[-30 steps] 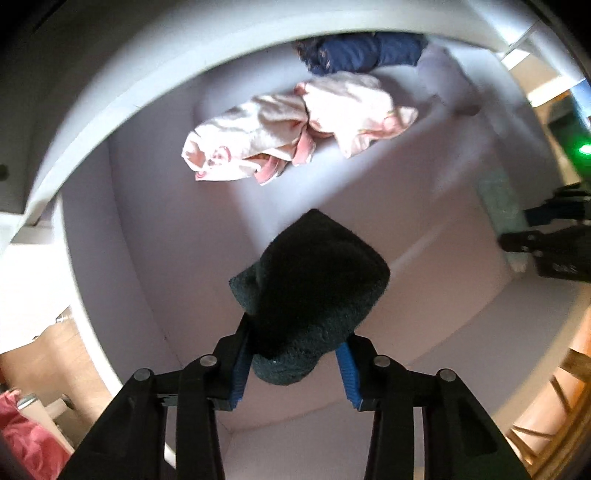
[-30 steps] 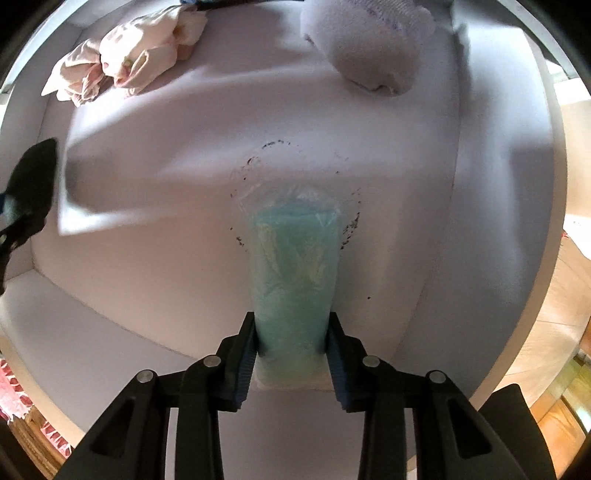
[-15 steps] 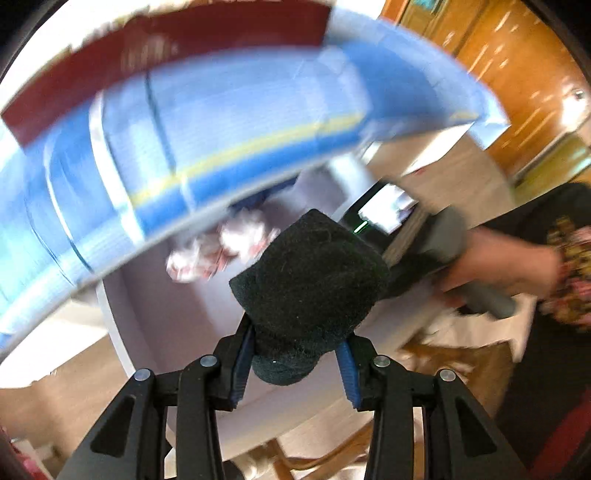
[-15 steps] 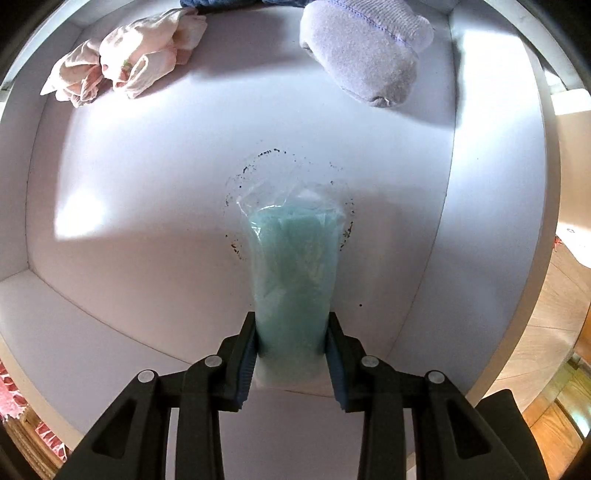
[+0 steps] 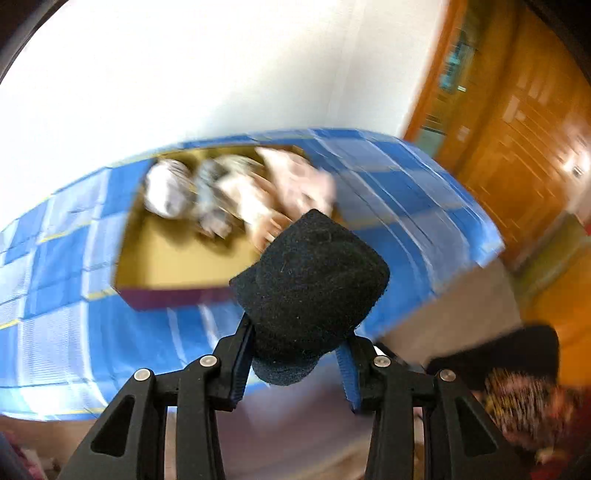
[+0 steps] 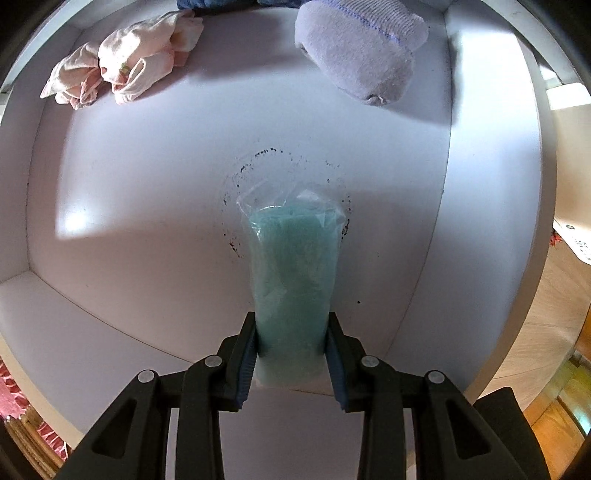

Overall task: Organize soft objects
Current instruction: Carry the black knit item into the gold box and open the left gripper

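My left gripper [image 5: 295, 365] is shut on a black fuzzy sock roll [image 5: 310, 288] and holds it in the air in front of a shallow cardboard box [image 5: 177, 266] that holds several blurred soft items [image 5: 236, 192]. My right gripper [image 6: 291, 354] is shut on a teal cloth in a clear plastic bag [image 6: 291, 266], held over the floor of a white bin [image 6: 147, 206]. In that bin lie a pink crumpled cloth [image 6: 122, 74], a lavender sock roll [image 6: 358, 59] and a dark blue item [image 6: 207, 3] at the far edge.
The cardboard box sits on a table with a blue checked cloth [image 5: 406, 192]. A white wall is behind it and wooden doors [image 5: 517, 129] are at the right. The person's clothing [image 5: 524, 402] shows at the lower right. A black ring mark [image 6: 288, 184] stains the bin floor.
My left gripper has swung out of the white bin with the black sock roll and now faces the cardboard box on the blue table. My right gripper has held nearly still.
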Demonstrator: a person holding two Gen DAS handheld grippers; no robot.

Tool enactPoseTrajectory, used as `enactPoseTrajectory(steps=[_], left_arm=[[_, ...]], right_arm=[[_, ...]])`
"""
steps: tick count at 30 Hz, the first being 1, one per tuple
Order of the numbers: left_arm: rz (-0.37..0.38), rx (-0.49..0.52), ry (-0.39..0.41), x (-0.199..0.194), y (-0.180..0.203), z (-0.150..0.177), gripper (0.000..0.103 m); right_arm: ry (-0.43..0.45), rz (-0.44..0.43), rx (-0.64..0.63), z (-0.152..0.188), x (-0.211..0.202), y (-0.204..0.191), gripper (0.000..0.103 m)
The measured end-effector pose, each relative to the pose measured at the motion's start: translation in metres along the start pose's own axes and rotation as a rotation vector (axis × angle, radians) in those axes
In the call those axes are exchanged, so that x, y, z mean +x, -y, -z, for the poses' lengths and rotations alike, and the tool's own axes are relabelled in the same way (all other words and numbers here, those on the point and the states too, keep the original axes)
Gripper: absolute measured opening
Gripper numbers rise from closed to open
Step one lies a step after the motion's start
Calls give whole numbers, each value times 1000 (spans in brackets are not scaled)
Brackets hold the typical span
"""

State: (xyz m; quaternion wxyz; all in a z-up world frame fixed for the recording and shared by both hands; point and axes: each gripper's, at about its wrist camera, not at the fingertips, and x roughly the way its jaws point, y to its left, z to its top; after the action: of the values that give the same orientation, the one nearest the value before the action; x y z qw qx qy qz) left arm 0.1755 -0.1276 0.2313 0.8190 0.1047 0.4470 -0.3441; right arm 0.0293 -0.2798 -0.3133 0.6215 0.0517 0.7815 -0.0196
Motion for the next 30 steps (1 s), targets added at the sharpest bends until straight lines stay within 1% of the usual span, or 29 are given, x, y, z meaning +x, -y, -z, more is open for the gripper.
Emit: enactPoseTrajectory(steps=[2, 6, 7, 8, 10, 13, 18, 21, 22, 23, 25, 26, 27, 28, 30], left_arm=[[-77, -47, 1, 9, -15, -20, 42], [-180, -137, -47, 39, -49, -42, 42], [-193, -159, -61, 43, -58, -44, 42], [-202, -181, -76, 57, -63, -47, 42], [-218, -216, -109, 73, -72, -51, 42], [-261, -215, -150, 95, -79, -56, 42], [-308, -235, -199, 118, -93, -60, 42], [-349, -204, -223, 129, -94, -61, 43], [-361, -196, -229, 132, -95, -61, 44], [-372, -187, -233, 134, -95, -61, 47], [-395, -180, -234, 136, -96, -61, 52], [-406, -185, -229, 135, -98, -61, 57], [-414, -188, -219, 133, -99, -60, 59], [-411, -188, -207, 128, -98, -59, 61], [-417, -181, -184, 121, -98, -59, 61]], right_arm=[[6, -13, 5, 4, 1, 4, 34], [13, -43, 16, 7, -1, 13, 34], [15, -52, 20, 7, -3, 15, 34], [15, -61, 24, 6, -6, 17, 34], [16, -76, 31, 7, -7, 21, 34], [18, -96, 45, 7, -8, 26, 34], [22, -124, 53, 5, -16, 30, 34], [23, -137, 51, 5, -20, 32, 34], [23, -139, 51, 5, -22, 32, 34], [22, -141, 52, 6, -21, 33, 34], [19, -142, 51, 7, -23, 36, 34], [18, -143, 52, 6, -21, 41, 34], [17, -144, 53, 7, -21, 42, 34], [17, -143, 52, 7, -20, 44, 34], [20, -142, 55, 7, -23, 38, 34]])
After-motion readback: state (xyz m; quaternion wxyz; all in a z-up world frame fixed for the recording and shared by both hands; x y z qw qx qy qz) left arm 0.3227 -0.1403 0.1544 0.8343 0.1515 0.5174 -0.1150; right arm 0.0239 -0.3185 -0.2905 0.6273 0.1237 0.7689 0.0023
